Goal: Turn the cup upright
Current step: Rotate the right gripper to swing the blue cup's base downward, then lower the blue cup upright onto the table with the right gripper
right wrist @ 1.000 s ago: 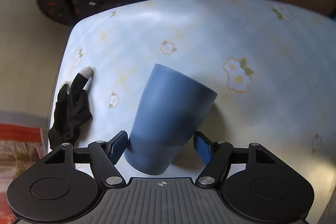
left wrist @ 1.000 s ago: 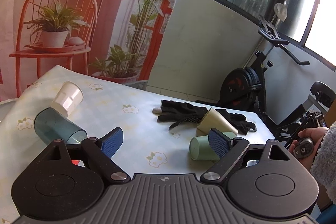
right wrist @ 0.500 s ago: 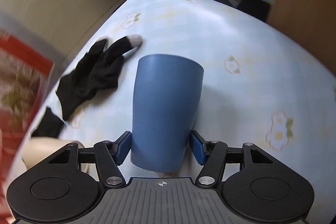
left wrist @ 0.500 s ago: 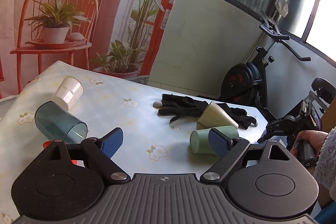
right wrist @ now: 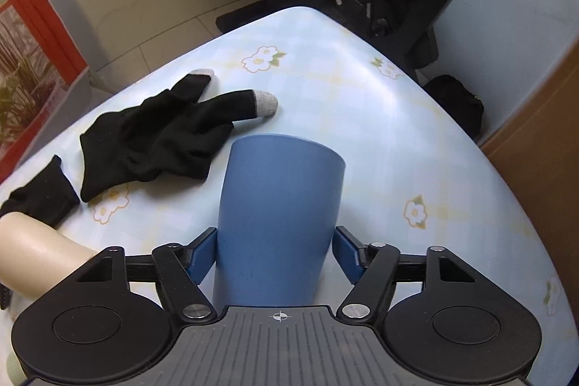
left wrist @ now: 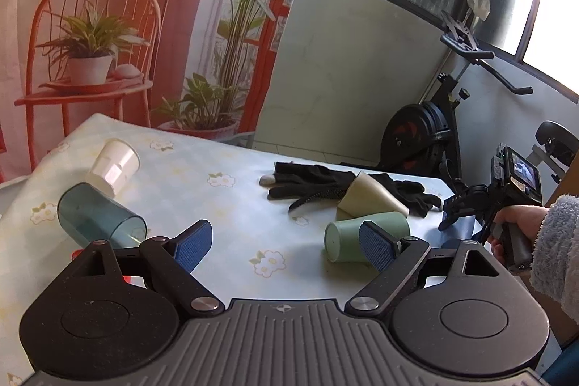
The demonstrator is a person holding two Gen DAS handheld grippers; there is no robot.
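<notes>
- A table (left wrist: 231, 198) covered with a pale blue cloth printed with small white flowers carries several cups and a pair of gloves.
- The right gripper (right wrist: 278, 254) has a blue cup (right wrist: 278, 216) between its two blue-padded fingers. The left pad looks to be against the cup wall; a sliver of gap shows beside the right pad, so I cannot tell whether the jaws are pressing or merely flanking the cup.
- The blue cup sits near the table's corner closest to the exercise bike, its wider end pointing away from the camera; whether it stands or lies cannot be told.
- A black glove (right wrist: 155, 140) with grey fingertips lies flat just beside the blue cup, toward the table's far edge in the right wrist view.
- A beige cup (right wrist: 39, 255) lies on its side at the lower left of that view, with a second piece of black glove touching it.
- The left gripper (left wrist: 284, 241) hovers over the near edge of the table, jaws spread wide and holding nothing.
- A green cup (left wrist: 347, 236) lies on its side just behind the left gripper's right finger, bottom toward the camera.
- A translucent teal cup (left wrist: 97, 217) lies tilted near the table's left edge, with a white ribbed cup (left wrist: 114, 165) on its side just behind it.
- In the left wrist view, the person's right hand (left wrist: 510, 223), in a fuzzy grey sleeve, grips the other tool's handle at the table's right edge.
- An exercise bike (left wrist: 434, 132) stands beyond the far right corner.
</notes>
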